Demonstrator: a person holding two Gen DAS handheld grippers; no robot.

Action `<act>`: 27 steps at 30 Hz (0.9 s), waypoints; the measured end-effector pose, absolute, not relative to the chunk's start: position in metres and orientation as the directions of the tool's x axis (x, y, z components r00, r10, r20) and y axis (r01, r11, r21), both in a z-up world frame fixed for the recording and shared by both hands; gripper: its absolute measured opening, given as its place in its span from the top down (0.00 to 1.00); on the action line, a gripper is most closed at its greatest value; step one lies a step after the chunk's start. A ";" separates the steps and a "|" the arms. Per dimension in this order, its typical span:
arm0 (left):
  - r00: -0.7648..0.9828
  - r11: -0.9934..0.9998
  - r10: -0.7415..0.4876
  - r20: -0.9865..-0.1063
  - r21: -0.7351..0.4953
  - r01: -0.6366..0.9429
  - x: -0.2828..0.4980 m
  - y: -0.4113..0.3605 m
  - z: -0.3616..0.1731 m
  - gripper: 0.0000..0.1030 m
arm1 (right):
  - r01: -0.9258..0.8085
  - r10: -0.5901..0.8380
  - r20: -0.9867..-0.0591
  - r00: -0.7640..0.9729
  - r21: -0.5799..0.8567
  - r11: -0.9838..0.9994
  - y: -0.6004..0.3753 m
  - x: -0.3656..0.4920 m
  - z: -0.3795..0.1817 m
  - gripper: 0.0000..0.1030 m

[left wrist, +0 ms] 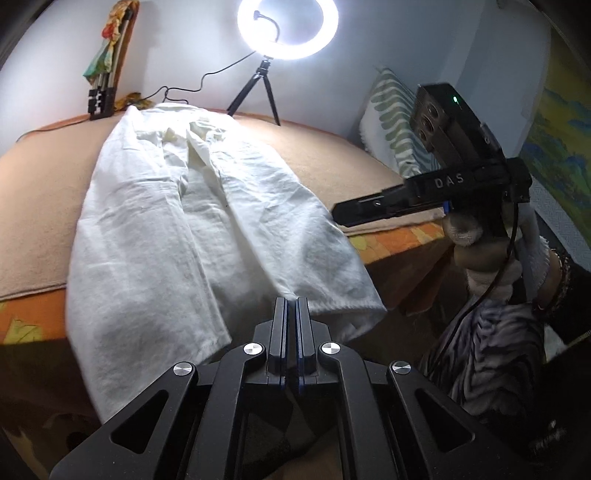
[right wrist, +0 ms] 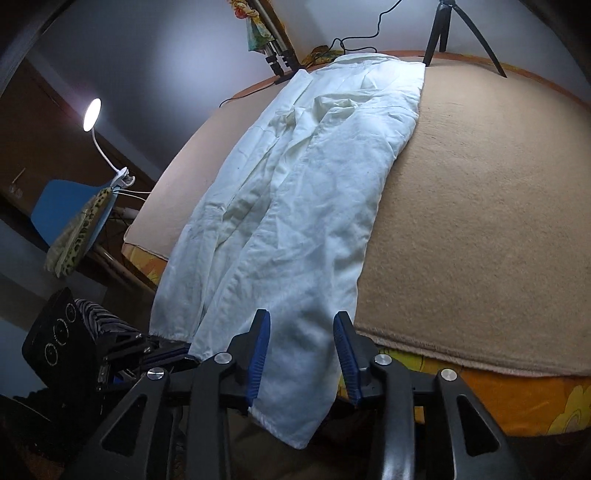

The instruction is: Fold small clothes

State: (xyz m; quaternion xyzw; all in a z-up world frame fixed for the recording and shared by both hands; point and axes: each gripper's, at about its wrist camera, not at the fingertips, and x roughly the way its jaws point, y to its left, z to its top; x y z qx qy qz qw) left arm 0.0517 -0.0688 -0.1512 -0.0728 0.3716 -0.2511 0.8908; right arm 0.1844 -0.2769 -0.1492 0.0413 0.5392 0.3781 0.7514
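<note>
Two claws over white trousers (left wrist: 207, 221), left claw (left wrist: 291, 306) pressed together, right claw (right wrist: 301, 325) spread wide, lettered "DAS".

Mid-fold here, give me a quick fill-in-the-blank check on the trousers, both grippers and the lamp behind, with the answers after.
1. The white trousers lie lengthwise on a ______ blanket.
2. The left gripper has its jaws ______, near the trouser hems.
3. The right gripper has its jaws ______, with a trouser leg end hanging between the blue pads.
4. Beyond the waistband stands a lit ______ light on a small tripod.

Missing words: beige; shut; open; ring
</note>
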 end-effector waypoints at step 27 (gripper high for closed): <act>0.439 0.786 -0.477 -0.761 -0.146 0.601 0.119 -0.099 -0.161 0.88 | -0.367 0.688 -0.721 0.086 0.619 0.695 -0.287 0.130 -0.183 0.98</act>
